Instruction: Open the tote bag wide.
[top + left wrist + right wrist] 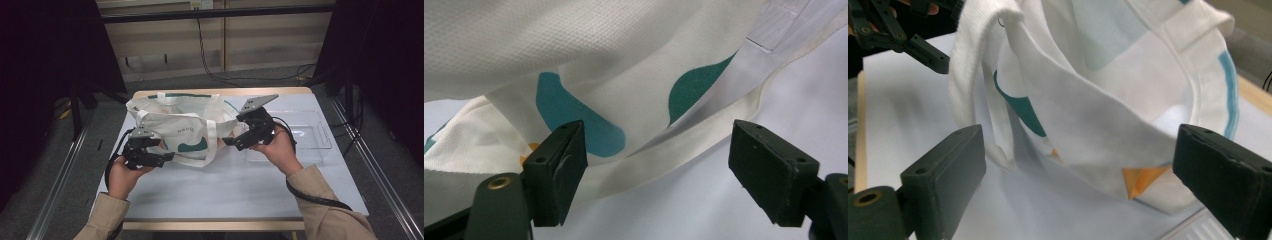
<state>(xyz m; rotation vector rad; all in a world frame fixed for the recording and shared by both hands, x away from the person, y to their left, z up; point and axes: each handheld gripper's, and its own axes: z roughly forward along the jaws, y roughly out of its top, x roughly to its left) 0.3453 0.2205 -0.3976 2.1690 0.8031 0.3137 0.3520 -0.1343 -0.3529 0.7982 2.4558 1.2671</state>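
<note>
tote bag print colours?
Cream tote bag, teal and orange shapes; clearest in the right gripper view.

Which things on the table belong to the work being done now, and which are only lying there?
In the job:
- tote bag, standing with its mouth open
- left gripper, jaws open by the bag's strap
- right gripper, jaws open beside the bag

Just lying about:
- clear plastic tray, to the right of the bag
- cables on the floor behind the table
</note>
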